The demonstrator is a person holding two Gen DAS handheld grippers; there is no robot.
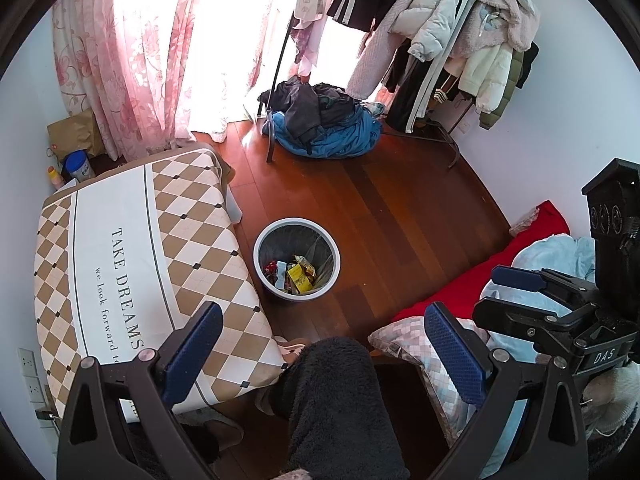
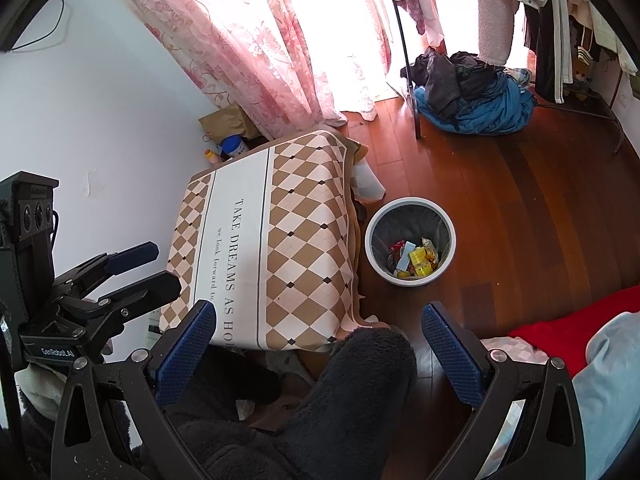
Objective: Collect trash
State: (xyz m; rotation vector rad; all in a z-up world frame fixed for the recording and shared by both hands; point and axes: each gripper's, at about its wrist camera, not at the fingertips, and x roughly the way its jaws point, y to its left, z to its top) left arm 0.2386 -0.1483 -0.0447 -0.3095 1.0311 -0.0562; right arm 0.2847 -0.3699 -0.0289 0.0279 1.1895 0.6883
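The bin [image 1: 297, 260] with wrappers [image 1: 294, 274] in it stands on the wood floor [image 1: 400, 208] just beside my draped table [image 1: 132, 248]. My left gripper [image 1: 324, 344] and right gripper [image 2: 318, 338] both gape wide, holding nothing, above a dark fleece knee [image 1: 332, 392].

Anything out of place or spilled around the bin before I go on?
No spill: the bin stands upright on the wood floor with wrappers inside. The one odd thing is a heap of clothes dumped on the floor under the rack. Both grippers are open and empty.
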